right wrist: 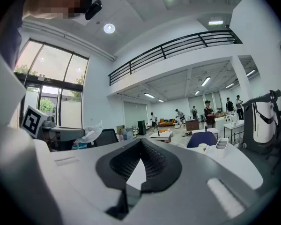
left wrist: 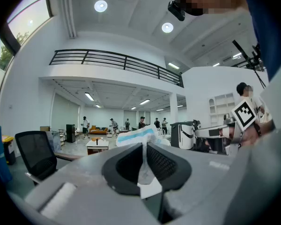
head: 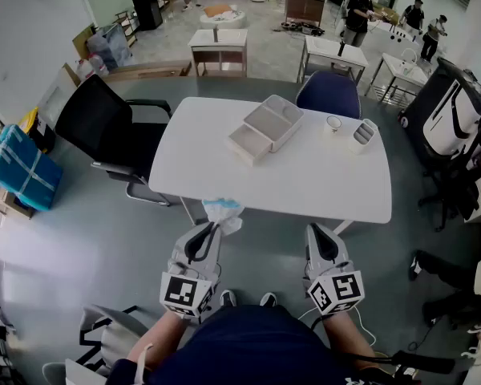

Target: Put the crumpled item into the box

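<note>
A: Left gripper?

B: Left gripper [left wrist: 144,149] is clamped tight on the crumpled item [head: 222,210], which is white and blue film. A thin strip is pinched between the pads and the rest bunches out past the tips.

A: Right one?

B: Right gripper [right wrist: 140,145] has its jaws together with nothing between them (just the pale table showing through the gap lower down). Both grippers are held about level, side by side in front of the person.

A: Where's the item relative to the table?

B: It's in the air at the near edge of the white table [head: 305,179], not resting on it.

A: And the box?

B: The box [head: 274,122] sits open in the middle of the table, well apart from the item, with a flat white part lying against its near-left side.

A: Anything else?

B: To the right of the box there's a cup [head: 333,123] and a small white holder [head: 363,132]. A black office chair [head: 104,123] stands at the left end and a blue chair [head: 330,95] on the far side. People are standing at desks further back.
</note>
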